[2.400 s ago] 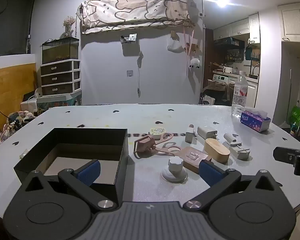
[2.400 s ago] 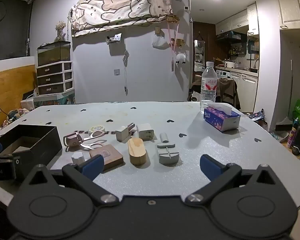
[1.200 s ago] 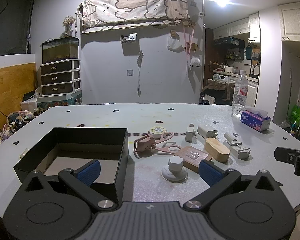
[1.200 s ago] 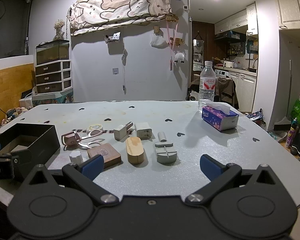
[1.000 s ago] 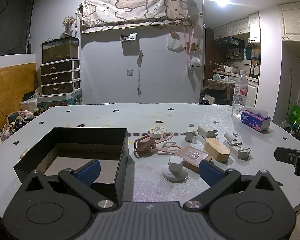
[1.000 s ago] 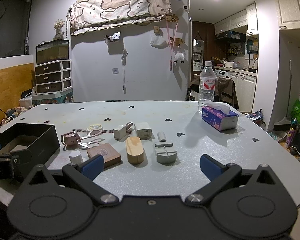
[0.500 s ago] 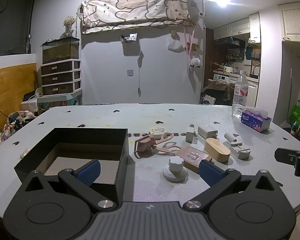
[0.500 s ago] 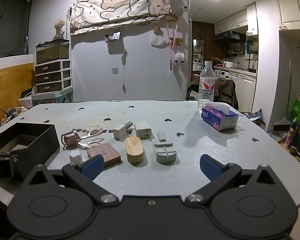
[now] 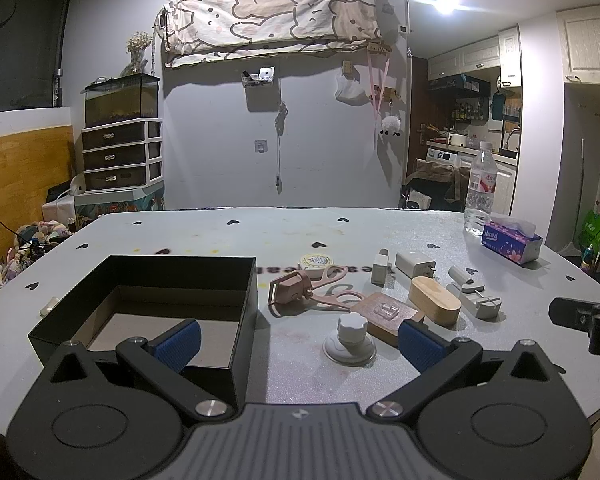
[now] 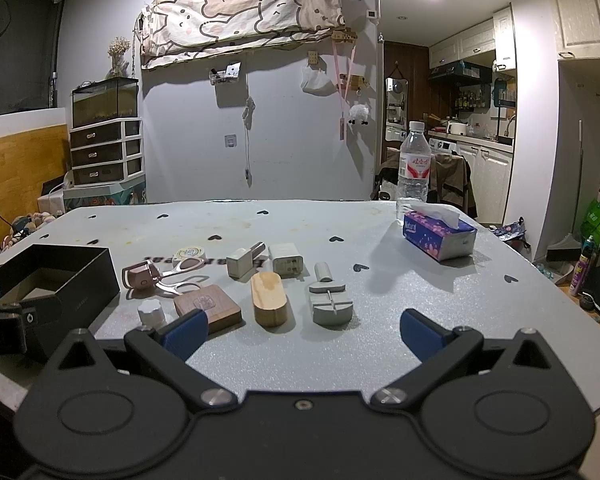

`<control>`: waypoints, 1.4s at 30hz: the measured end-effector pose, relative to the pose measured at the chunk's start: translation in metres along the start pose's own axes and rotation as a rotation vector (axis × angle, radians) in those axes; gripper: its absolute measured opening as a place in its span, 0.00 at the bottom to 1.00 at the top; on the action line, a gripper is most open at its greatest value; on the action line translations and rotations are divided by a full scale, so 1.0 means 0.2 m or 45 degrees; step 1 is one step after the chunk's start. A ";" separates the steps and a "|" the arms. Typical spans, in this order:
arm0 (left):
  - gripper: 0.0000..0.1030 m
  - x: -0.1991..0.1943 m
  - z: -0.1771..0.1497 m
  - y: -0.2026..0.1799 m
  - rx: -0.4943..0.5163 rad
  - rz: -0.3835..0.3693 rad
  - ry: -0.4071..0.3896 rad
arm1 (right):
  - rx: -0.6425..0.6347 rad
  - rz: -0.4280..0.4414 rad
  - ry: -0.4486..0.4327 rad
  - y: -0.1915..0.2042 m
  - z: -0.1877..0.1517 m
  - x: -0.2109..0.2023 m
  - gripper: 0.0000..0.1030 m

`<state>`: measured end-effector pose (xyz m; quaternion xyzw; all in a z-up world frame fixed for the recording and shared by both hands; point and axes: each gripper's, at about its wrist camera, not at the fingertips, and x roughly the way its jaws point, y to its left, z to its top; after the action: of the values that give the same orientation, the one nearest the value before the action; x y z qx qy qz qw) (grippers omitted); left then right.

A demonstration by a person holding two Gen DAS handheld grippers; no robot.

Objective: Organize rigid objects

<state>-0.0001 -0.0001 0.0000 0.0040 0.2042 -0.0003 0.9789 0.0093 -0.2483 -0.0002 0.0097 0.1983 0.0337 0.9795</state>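
Inside the black box (image 9: 156, 276), only the left view sees cardboard (both tongs (image 9: 296, 340) (image 10: 302, 330) gape, unladen).

Quick count, stuff on the tabletop (image 10: 440, 292): 1 black box (image 9: 148, 304), 1 pink scissors (image 10: 168, 276), 1 round tape roll (image 10: 188, 255), 2 white chargers (image 10: 286, 260), 1 wood block (image 10: 207, 309), 1 oval wooden case (image 10: 269, 298), 1 white knob w/ base (image 9: 350, 338), 1 gray tool (image 10: 330, 302), 1 tissue box (image 10: 440, 236) & 1 water bottle (image 10: 414, 168) at approx 1 o'clock.
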 end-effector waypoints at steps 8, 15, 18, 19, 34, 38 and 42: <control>1.00 0.00 0.00 0.00 0.000 0.000 0.000 | -0.001 0.000 0.001 0.00 0.00 0.00 1.00; 1.00 0.00 0.00 0.00 -0.001 -0.001 0.000 | -0.002 0.000 0.001 0.00 0.00 -0.01 1.00; 1.00 0.00 0.00 0.00 0.000 0.000 -0.001 | -0.002 0.000 0.001 0.00 0.00 -0.01 1.00; 1.00 0.00 0.00 0.00 0.000 -0.001 -0.001 | -0.002 0.000 0.001 0.00 0.00 -0.01 1.00; 1.00 0.00 0.01 0.01 -0.006 0.006 -0.018 | 0.004 -0.001 -0.010 0.00 0.01 0.01 1.00; 1.00 0.00 0.03 0.06 -0.015 0.013 -0.044 | 0.004 0.003 -0.017 0.00 -0.01 0.01 1.00; 1.00 0.00 0.06 0.15 -0.047 0.033 -0.061 | -0.001 0.005 -0.023 0.01 0.00 0.02 1.00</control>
<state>0.0043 0.0291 0.0105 -0.0114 0.1808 0.0162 0.9833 0.0120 -0.2457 -0.0018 0.0101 0.1894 0.0358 0.9812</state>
